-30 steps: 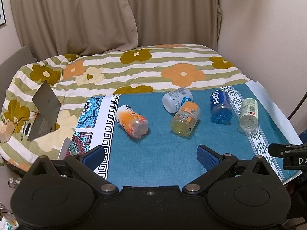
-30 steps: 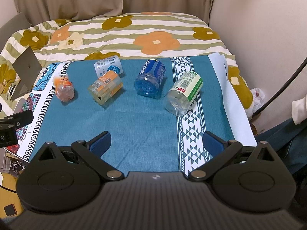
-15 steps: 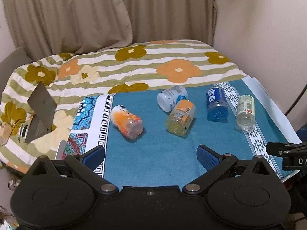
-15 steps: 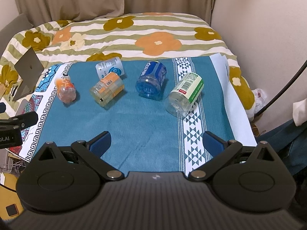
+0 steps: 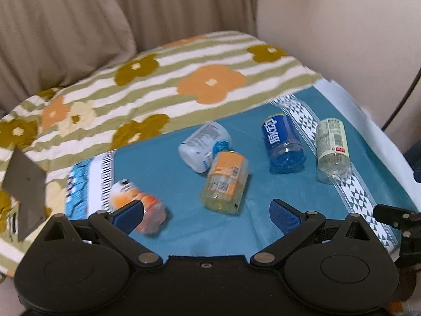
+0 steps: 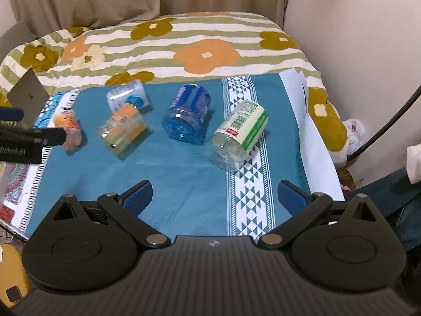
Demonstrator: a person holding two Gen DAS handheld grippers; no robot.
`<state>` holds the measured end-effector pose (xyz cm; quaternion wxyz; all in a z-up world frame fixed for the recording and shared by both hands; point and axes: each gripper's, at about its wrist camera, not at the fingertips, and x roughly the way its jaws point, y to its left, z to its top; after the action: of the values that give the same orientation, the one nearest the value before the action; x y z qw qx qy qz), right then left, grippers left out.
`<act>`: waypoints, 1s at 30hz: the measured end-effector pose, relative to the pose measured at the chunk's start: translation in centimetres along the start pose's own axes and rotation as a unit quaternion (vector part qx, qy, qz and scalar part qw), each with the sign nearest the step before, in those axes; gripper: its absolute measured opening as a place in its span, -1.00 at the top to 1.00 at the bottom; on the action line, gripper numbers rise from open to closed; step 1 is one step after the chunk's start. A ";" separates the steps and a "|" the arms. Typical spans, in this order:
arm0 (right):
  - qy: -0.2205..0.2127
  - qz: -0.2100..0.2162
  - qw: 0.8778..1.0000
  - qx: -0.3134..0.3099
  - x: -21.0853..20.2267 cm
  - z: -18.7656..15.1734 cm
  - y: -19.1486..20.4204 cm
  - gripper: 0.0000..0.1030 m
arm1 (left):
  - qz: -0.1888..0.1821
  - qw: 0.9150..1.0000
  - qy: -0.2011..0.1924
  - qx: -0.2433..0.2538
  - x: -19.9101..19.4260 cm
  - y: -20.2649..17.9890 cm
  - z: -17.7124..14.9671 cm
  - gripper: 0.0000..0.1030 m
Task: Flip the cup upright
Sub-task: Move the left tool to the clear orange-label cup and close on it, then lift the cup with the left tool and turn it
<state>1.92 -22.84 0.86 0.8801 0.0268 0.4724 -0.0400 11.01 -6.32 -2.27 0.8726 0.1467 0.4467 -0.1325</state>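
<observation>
1. Five clear plastic cups lie on their sides on the teal cloth (image 6: 184,173): orange-print cup (image 5: 136,210), white-label cup (image 5: 204,144), orange-label cup (image 5: 226,181), blue cup (image 5: 282,142), green-label cup (image 6: 240,134).
2. Left claw (image 5: 206,212) spread, empty; its left finger hides part of the motion-blurred orange-print cup.
3. Right claw (image 6: 214,193) spread, empty, short of the cups.
4. Floral quilt (image 6: 184,47) behind; soft, striped.

The left gripper (image 5: 206,214) has moved forward and low toward the teal cloth (image 5: 184,226); the view is blurred and tilted. Its left fingertip (image 5: 129,214) now overlaps the orange cup (image 5: 152,210) lying on its side. From the right wrist view, the left gripper's finger (image 6: 54,136) now reaches in right beside that cup (image 6: 71,129).
</observation>
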 end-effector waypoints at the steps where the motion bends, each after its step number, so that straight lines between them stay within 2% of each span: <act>1: 0.003 -0.002 1.000 0.005 0.6 0.0 -0.3 -1.00 | -0.007 1.000 0.009 0.005 1.0 -0.1 0.5 -1.00; 7: 0.025 -0.007 0.999 0.030 3.5 -0.4 -1.7 -1.00 | -0.037 0.997 0.067 0.026 6.6 -0.5 2.5 -0.99; 14: 0.051 -0.010 0.997 0.056 6.2 -1.2 -2.8 -1.00 | -0.037 0.990 0.117 0.068 11.8 -1.5 3.3 -0.89; 18: 0.062 -0.008 0.996 0.070 7.4 -1.3 -3.2 -1.00 | -0.034 0.987 0.133 0.082 13.6 -1.9 3.2 -0.83; 24: 0.074 -0.010 0.995 0.073 8.6 -1.5 -3.4 -1.00 | -0.034 0.984 0.152 0.089 15.2 -2.0 2.9 -0.62; 25: 0.076 -0.012 0.994 0.073 8.7 -1.5 -3.4 -1.00 | -0.035 0.983 0.155 0.089 15.3 -2.0 2.8 -0.52; 26: 0.077 -0.012 0.994 0.074 8.8 -1.5 -3.4 -1.00 | -0.036 0.983 0.159 0.088 15.6 -2.0 2.7 -0.31; 30: 0.081 -0.010 0.994 0.078 9.0 -1.7 -3.3 -1.00 | -0.041 0.984 0.158 0.074 15.8 -1.6 2.6 -0.26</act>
<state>5.18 -26.43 -7.60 0.8340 0.0932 0.5374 -0.0835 21.25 -10.36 -13.98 0.7714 0.2117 0.5735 -0.1766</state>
